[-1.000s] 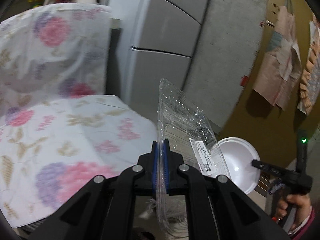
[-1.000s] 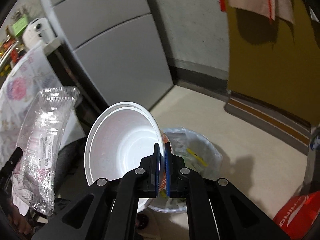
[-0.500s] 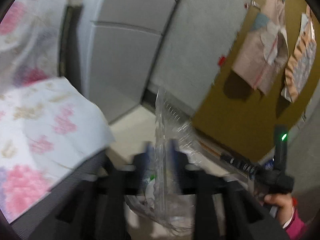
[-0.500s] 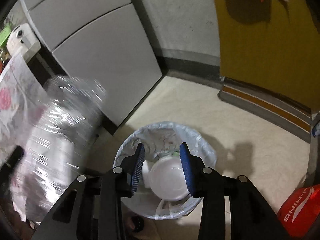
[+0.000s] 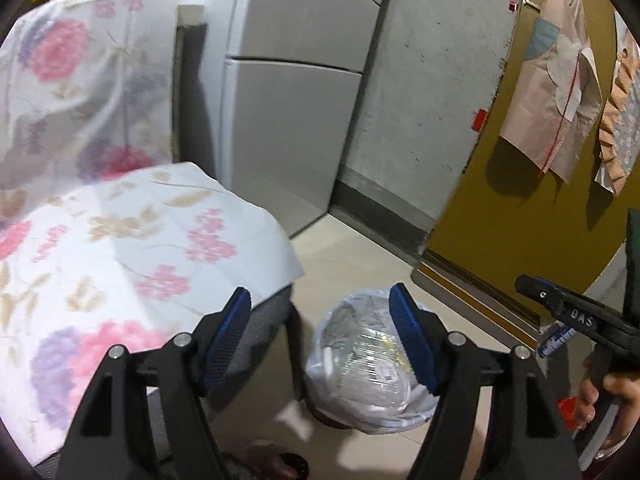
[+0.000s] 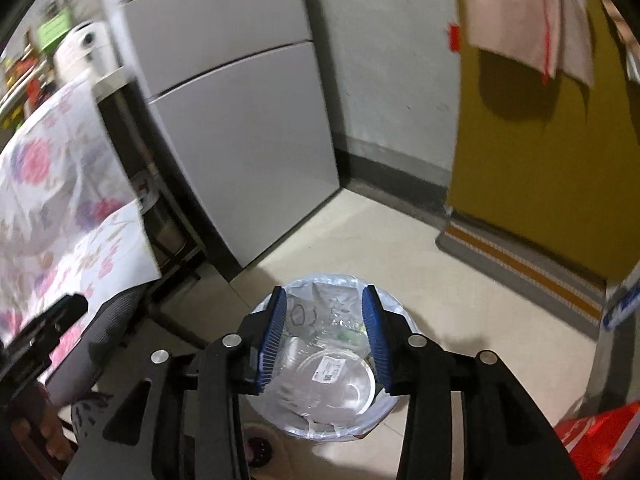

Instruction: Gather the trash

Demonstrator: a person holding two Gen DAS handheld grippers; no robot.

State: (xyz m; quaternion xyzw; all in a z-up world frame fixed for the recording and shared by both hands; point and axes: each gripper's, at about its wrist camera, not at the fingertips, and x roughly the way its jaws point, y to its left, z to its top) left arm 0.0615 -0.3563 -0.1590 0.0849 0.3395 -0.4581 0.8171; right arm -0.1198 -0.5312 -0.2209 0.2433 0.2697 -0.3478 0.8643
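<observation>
A trash bin lined with a clear plastic bag (image 5: pixel 370 396) stands on the floor; it also shows in the right wrist view (image 6: pixel 320 424). Inside lie a clear plastic tray with a white label (image 6: pixel 332 368) and a white foam bowl (image 6: pixel 362 398). My left gripper (image 5: pixel 320 336) is open and empty above the bin. My right gripper (image 6: pixel 324 332) is open and empty right over the bin. The right gripper also shows at the right edge of the left wrist view (image 5: pixel 568 312).
A chair with a floral cloth (image 5: pixel 100 240) stands left of the bin. A grey refrigerator (image 6: pixel 240 120) and a concrete wall are behind. A yellow door (image 5: pixel 540 220) with hanging bags is at right. A red bag (image 6: pixel 600 444) lies on the floor.
The left gripper opened and dropped the clear plastic tray into the bin. The right gripper had let the white bowl fall into the bin and stays open.
</observation>
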